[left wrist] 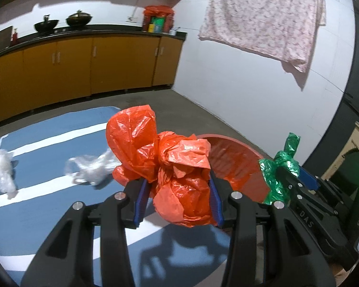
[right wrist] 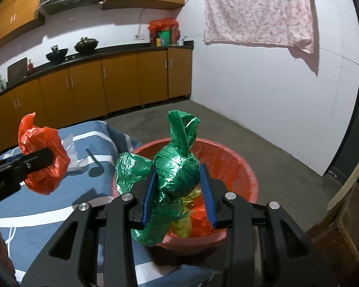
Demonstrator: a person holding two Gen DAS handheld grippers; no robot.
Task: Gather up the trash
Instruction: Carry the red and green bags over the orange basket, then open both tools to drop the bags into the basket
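My left gripper [left wrist: 178, 183] is shut on a crumpled orange plastic bag [left wrist: 170, 167], held above the blue striped cloth [left wrist: 47, 210]. My right gripper [right wrist: 178, 179] is shut on a crumpled green plastic bag [right wrist: 174, 174], which hangs over the red plastic basin [right wrist: 246, 167]. Orange and yellow-green bags lie in the basin's bottom. In the left wrist view the basin [left wrist: 237, 157] shows behind the orange bag and the green bag [left wrist: 278, 167] at the right. In the right wrist view the orange bag [right wrist: 44, 160] shows at the left. Two clear plastic bags [left wrist: 91, 168] [left wrist: 2, 169] lie on the cloth.
Yellow kitchen cabinets [right wrist: 88, 88] with a dark counter run along the far wall, with two woks [right wrist: 86, 44] and a red bag of boxes [right wrist: 164, 32] on top. A patterned cloth [right wrist: 258, 9] hangs on the white wall. A wooden box [right wrist: 347, 224] stands right of the basin.
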